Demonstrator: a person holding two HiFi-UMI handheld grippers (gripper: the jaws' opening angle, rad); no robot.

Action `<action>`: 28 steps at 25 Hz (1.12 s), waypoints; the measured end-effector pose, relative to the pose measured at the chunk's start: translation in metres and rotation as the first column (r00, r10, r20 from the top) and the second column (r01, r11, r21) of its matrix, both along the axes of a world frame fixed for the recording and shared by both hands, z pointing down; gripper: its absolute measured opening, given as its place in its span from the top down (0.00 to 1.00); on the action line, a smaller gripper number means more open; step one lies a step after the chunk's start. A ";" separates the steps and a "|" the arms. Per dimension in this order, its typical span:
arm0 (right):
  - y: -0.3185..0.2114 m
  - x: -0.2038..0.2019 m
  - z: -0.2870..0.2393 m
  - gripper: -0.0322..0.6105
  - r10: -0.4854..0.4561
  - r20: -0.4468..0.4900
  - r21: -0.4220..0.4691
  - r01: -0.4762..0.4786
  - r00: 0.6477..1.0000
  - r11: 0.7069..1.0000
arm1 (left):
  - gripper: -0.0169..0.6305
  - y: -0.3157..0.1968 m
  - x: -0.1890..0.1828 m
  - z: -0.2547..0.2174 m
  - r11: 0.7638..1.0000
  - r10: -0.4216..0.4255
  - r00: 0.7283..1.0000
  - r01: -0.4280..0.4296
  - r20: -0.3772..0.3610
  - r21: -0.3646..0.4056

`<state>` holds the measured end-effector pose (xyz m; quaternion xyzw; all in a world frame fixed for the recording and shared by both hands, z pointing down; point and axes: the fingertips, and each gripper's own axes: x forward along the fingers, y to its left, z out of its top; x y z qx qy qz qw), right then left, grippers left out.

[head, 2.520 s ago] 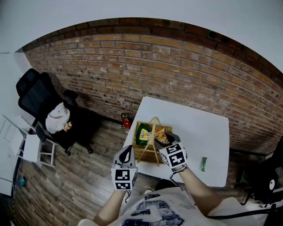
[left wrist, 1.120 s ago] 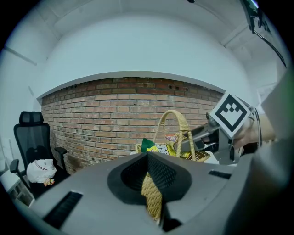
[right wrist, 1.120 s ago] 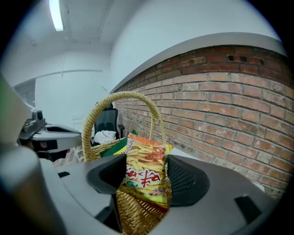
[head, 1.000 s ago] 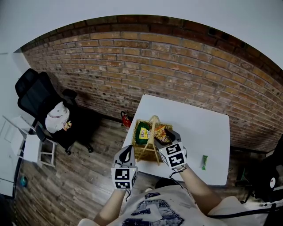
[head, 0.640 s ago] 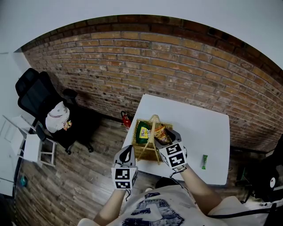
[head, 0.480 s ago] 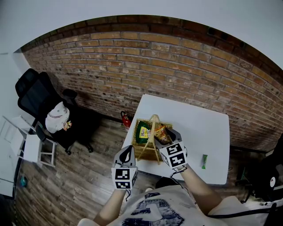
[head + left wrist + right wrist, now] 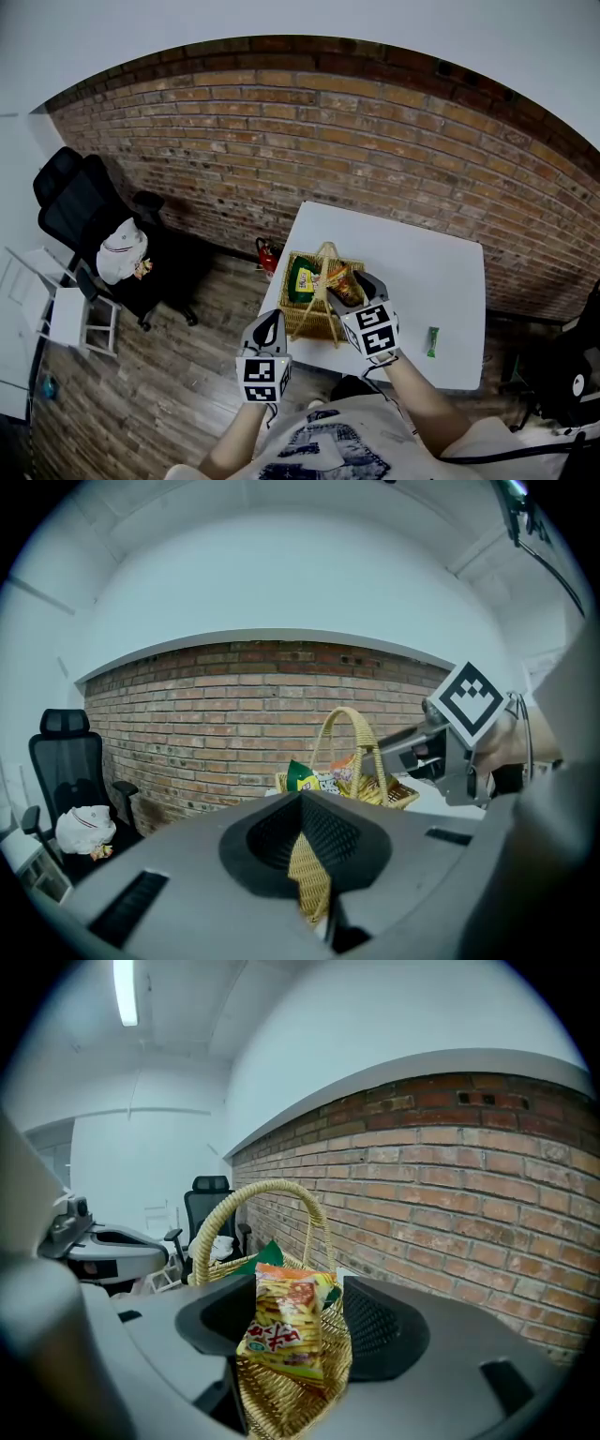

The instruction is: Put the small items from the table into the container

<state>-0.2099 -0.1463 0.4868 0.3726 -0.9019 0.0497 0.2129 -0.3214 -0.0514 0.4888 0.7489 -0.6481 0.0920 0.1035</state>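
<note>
White is the top of the table (image 7: pixel 422 267), on which everything of the task is kept. A woven wicker basket (image 7: pixel 305 323) with a tall arched handle is stood at the table's near corner, just ahead of both grippers, so that it can be reached from either side.

The left gripper (image 7: pixel 302 799) is set at the basket's near left edge. Its jaws are closed, and a strip of wicker is seen pinched between the pads, most probably so that the light basket is kept from sliding while it is filled. The right gripper (image 7: pixel 365 285) is held over the basket's right side, tilted a little downward, with its jaws spread.

Between these jaws a snack packet (image 7: pixel 286 1326) is seen, but a gap is left at the right pad. The packet is therefore judged not to be squeezed, and to be resting inside the basket. It is a crinkled foil bag, orange and yellow, with a picture of crisps printed on it and a green band at its lower end, and it is stood nearly upright.

A green packet (image 7: pixel 302 281) is lying in the basket on the far side of the handle from the right gripper. One small green bar (image 7: pixel 432 341) is lying on the table, to the right of the right gripper and well apart from it.
</note>
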 end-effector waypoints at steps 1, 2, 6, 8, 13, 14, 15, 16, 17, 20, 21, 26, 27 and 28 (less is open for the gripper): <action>0.001 0.002 -0.001 0.51 0.005 0.004 0.002 -0.005 1.000 1.000 | 0.90 0.001 0.000 -0.001 1.000 0.001 1.000 -0.001 0.000 0.001; 0.001 0.003 -0.003 0.51 0.011 0.010 0.006 -0.011 1.000 1.000 | 0.90 0.001 0.000 -0.001 1.000 0.003 1.000 -0.003 0.000 0.002; 0.006 0.010 -0.010 0.51 0.033 0.037 0.017 -0.033 0.999 0.999 | 0.90 0.005 0.005 -0.003 1.000 0.015 1.000 -0.015 0.001 0.007; 0.009 0.016 -0.014 0.51 0.050 0.046 0.025 -0.052 0.998 0.998 | 0.90 0.007 0.008 -0.005 1.000 0.024 1.000 -0.024 0.003 0.012; 0.020 0.034 -0.023 0.52 0.099 0.079 0.041 -0.103 0.992 0.994 | 0.90 0.014 0.019 -0.009 0.998 0.052 0.999 -0.052 0.004 0.020; 0.022 0.039 -0.025 0.52 0.108 0.083 0.043 -0.112 0.991 0.993 | 0.90 0.015 0.022 -0.010 0.998 0.058 0.998 -0.058 0.004 0.022; 0.024 0.043 -0.026 0.52 0.117 0.087 0.045 -0.121 0.989 0.992 | 0.90 0.016 0.025 -0.011 0.998 0.064 0.998 -0.064 0.004 0.024; 0.025 0.048 -0.028 0.52 0.126 0.093 0.048 -0.131 0.988 0.990 | 0.90 0.017 0.028 -0.013 0.997 0.070 0.997 -0.071 0.006 0.027; 0.027 0.053 -0.030 0.52 0.136 0.099 0.051 -0.142 0.986 0.989 | 0.90 0.017 0.031 -0.014 0.997 0.077 0.997 -0.077 0.008 0.031; 0.033 0.066 -0.035 0.52 0.163 0.112 0.055 -0.170 0.980 0.984 | 0.90 0.019 0.038 -0.019 0.995 0.086 0.996 -0.087 0.005 0.040; 0.035 0.069 -0.035 0.52 0.171 0.116 0.054 -0.178 0.978 0.983 | 0.90 0.020 0.039 -0.019 0.995 0.089 0.996 -0.089 0.004 0.041; 0.046 0.091 -0.041 0.56 0.212 0.141 0.055 -0.221 0.967 0.974 | 0.90 0.022 0.052 -0.024 0.993 0.109 0.994 -0.109 0.002 0.052; 0.048 0.095 -0.043 0.57 0.218 0.147 0.057 -0.229 0.965 0.972 | 0.90 0.023 0.055 -0.025 0.992 0.113 0.994 -0.113 0.001 0.053; 0.049 0.100 -0.044 0.60 0.225 0.152 0.060 -0.236 0.962 0.970 | 0.90 0.023 0.059 -0.026 0.992 0.116 0.993 -0.116 0.001 0.054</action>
